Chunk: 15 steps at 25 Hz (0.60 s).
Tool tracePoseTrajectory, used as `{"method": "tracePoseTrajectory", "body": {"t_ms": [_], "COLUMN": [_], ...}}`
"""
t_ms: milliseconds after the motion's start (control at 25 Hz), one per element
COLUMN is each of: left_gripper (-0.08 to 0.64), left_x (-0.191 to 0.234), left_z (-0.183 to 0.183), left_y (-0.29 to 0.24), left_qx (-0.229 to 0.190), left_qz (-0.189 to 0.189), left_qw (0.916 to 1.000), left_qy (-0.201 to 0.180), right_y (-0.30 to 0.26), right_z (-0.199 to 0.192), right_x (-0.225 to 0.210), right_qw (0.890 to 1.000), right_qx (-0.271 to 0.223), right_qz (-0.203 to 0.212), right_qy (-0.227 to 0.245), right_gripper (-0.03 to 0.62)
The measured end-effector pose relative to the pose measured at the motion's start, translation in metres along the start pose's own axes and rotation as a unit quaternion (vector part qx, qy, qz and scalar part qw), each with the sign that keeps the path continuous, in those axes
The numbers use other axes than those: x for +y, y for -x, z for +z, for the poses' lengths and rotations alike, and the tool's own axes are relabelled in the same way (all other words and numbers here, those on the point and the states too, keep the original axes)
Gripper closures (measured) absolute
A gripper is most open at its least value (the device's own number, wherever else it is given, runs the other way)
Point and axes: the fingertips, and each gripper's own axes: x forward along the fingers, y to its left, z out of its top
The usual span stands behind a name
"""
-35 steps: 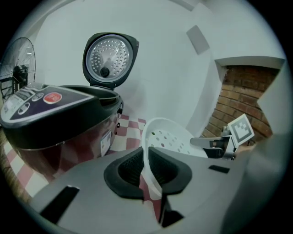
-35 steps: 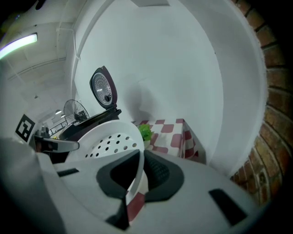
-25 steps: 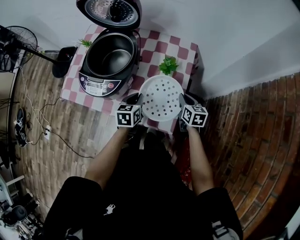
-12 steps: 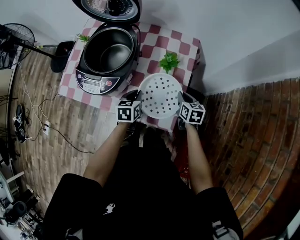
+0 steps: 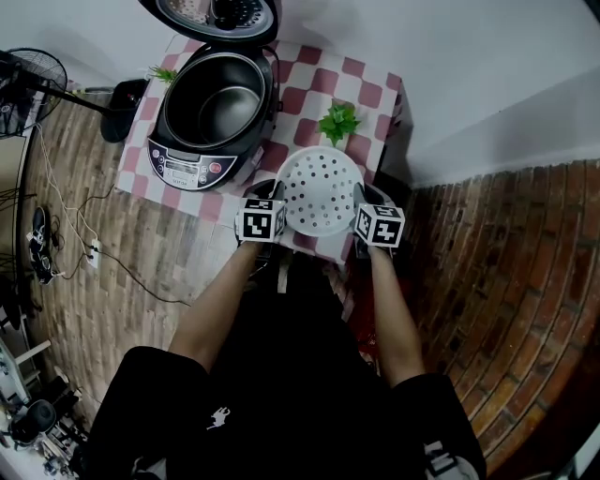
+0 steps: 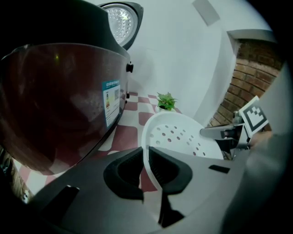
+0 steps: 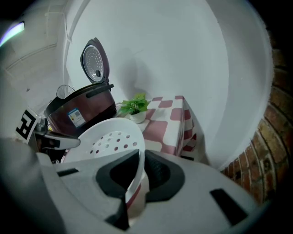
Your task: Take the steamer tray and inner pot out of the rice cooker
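The white perforated steamer tray [image 5: 321, 190] hangs low over the front right part of the checkered table [image 5: 367, 92], held from both sides. My left gripper [image 5: 278, 194] is shut on its left rim, and the rim runs between the black pads [image 6: 167, 170]. My right gripper [image 5: 360, 199] is shut on the right rim [image 7: 135, 161]. The rice cooker [image 5: 187, 161] stands at the table's left with its lid [image 5: 217, 13] up. The dark inner pot [image 5: 225, 108] sits inside it. The cooker's maroon side [image 6: 59, 100] fills the left gripper view.
A small potted plant [image 5: 339, 122] stands just behind the tray, near the white wall. A fan [image 5: 36, 77] and cables [image 5: 84, 253] are on the brick floor left of the table. The person's legs are close against the table's front edge.
Both grippers have sunk a little with the tray between them, closer to the tablecloth. The cooker and plant have not moved.
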Motion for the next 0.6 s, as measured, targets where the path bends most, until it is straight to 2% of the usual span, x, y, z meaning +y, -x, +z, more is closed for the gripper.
{"method": "tracePoseTrajectory", "body": {"t_ms": [600], "left_gripper": [0.517], "left_x": [0.000], "left_z": [-0.002], "left_y": [-0.013], "left_qx": [0.021], "left_qz": [0.012], "left_qw": [0.9997], "left_qy": [-0.005], "right_y": [-0.006], "right_z": [-0.005], "right_x": [-0.007], "right_qw": [1.000], "right_qx": [0.014], "right_qz": [-0.010], "right_qy": [0.004], "right_gripper": [0.554]}}
